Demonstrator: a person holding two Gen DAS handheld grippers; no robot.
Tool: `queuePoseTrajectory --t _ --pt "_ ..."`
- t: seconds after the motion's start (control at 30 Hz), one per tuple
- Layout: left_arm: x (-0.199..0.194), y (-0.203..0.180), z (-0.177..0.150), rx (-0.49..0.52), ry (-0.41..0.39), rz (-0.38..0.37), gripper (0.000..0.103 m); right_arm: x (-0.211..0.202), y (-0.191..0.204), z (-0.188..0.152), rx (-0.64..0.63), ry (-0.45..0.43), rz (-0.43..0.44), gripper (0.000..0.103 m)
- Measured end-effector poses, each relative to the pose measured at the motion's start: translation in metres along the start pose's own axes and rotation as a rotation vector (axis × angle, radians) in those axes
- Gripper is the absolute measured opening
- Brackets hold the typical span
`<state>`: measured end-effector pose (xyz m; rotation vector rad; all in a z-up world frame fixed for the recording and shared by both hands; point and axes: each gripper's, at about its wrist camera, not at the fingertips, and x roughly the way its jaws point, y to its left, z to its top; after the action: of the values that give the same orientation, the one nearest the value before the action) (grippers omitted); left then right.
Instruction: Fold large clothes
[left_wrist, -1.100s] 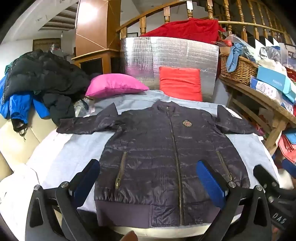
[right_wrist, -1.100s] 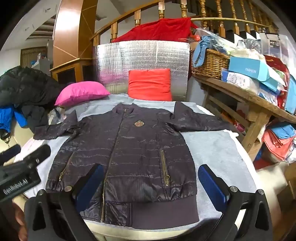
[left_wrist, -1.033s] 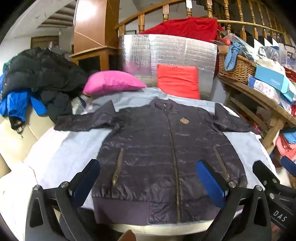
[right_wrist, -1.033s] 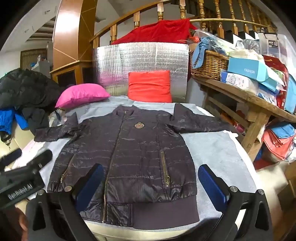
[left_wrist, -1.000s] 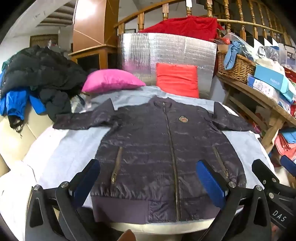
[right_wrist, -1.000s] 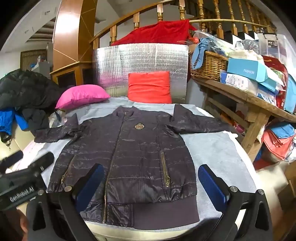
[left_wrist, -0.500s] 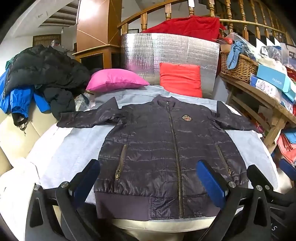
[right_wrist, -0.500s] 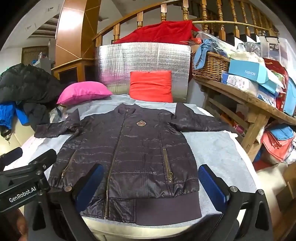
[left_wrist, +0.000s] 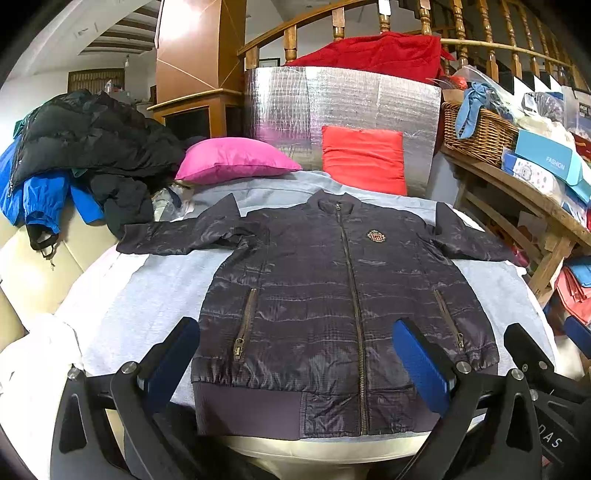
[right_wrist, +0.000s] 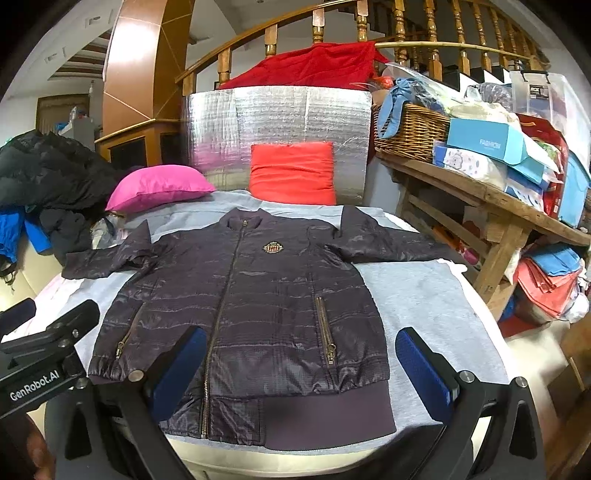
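Both views are evenly and fairly brightly lit by indoor light from above. The strongest glare sits on the polished wooden column (left_wrist: 192, 48) at upper left, where the surface blows out to near white. The silver foil panel (left_wrist: 343, 99) behind the cushions gives a softer sheen with a pink tint low on its left. The dark jacket (left_wrist: 332, 291) shows thin streaks of shine across its quilting. Shadows are faint and soft. Fisheye distortion bends the stair railing (right_wrist: 332, 26) and the wooden shelf (right_wrist: 480, 192) into curves, and black vignette fills the corners. Focus is sharp at centre and softens slightly toward the rim.
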<state>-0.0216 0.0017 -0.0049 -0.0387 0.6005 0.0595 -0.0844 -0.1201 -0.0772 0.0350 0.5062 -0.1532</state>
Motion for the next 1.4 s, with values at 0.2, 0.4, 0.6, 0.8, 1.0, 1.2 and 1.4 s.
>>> queuePoseTrajectory --t 0.2,0.4,0.6,0.8,1.0,1.2,1.4 --pt "-0.0005 -0.0008 -0.0002 0.001 0.000 0.001 0.103 -0.0003 0.0005 0.0005 -0.001 -0.002 -0.002 0.103" --pt "-0.0001 -0.0011 0.0001 -0.001 0.002 0.004 0.103 0.0001 -0.0001 0.0009 0.001 -0.003 -0.004 0.103" --pt "0.0007 -0.0001 -0.0001 -0.001 0.005 0.002 0.103 0.0007 0.0000 0.0000 -0.003 -0.003 -0.003 0.103" --pt "0.0017 -0.0005 -0.0013 -0.003 0.005 0.004 0.103 0.0005 0.0009 0.0003 -0.005 -0.004 -0.005 0.103" --pt "0.0015 -0.0002 -0.0016 -0.003 0.005 0.002 0.103 0.0001 0.0009 -0.0001 -0.006 -0.005 -0.006 0.103" --pt "0.0018 0.0003 -0.0013 -0.002 0.007 0.002 0.103 -0.0001 0.0011 0.0003 -0.006 -0.005 -0.005 0.103" --pt "0.0018 -0.0005 -0.0022 -0.003 0.007 0.002 0.103 0.0001 0.0012 0.0001 -0.006 -0.003 -0.006 0.103"
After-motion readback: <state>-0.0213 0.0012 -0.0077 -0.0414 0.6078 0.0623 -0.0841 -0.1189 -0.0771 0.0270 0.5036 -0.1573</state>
